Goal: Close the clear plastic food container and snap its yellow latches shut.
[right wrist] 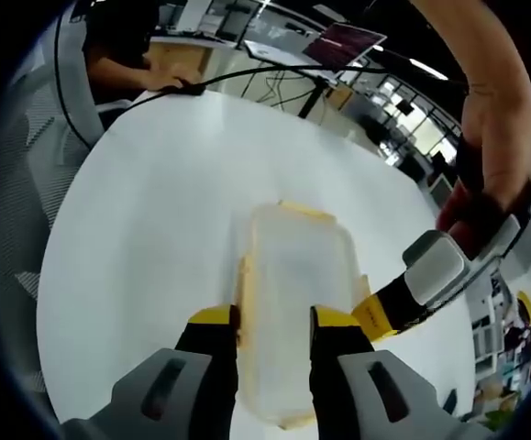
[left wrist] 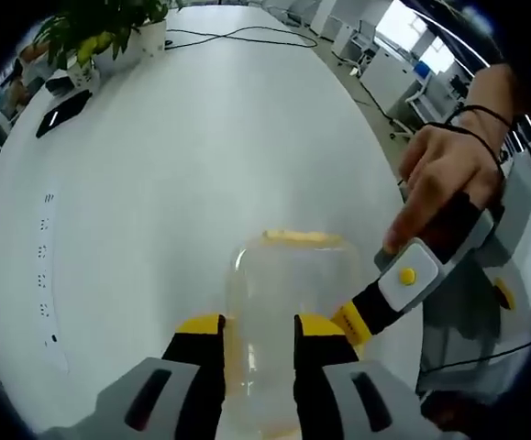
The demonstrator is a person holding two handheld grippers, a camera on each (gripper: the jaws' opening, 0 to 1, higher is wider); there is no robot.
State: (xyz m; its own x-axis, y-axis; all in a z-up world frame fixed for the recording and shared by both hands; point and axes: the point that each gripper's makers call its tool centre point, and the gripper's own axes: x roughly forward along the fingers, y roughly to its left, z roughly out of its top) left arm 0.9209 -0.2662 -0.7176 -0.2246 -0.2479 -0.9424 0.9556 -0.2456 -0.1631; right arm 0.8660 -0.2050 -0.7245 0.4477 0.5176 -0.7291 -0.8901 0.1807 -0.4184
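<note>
White table (left wrist: 201, 137), container (left wrist: 288, 293) between hand-held gripper (left wrist: 259, 335) jaws.

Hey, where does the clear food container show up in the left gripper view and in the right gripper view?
Left gripper view: the container sits low at centre, between that view's own two jaws, a yellow latch on its far edge.
Right gripper view: the container lies low at centre, running up from between the jaws, a yellow latch at its far end.
Shared landmark: the white table beneath it.
</note>
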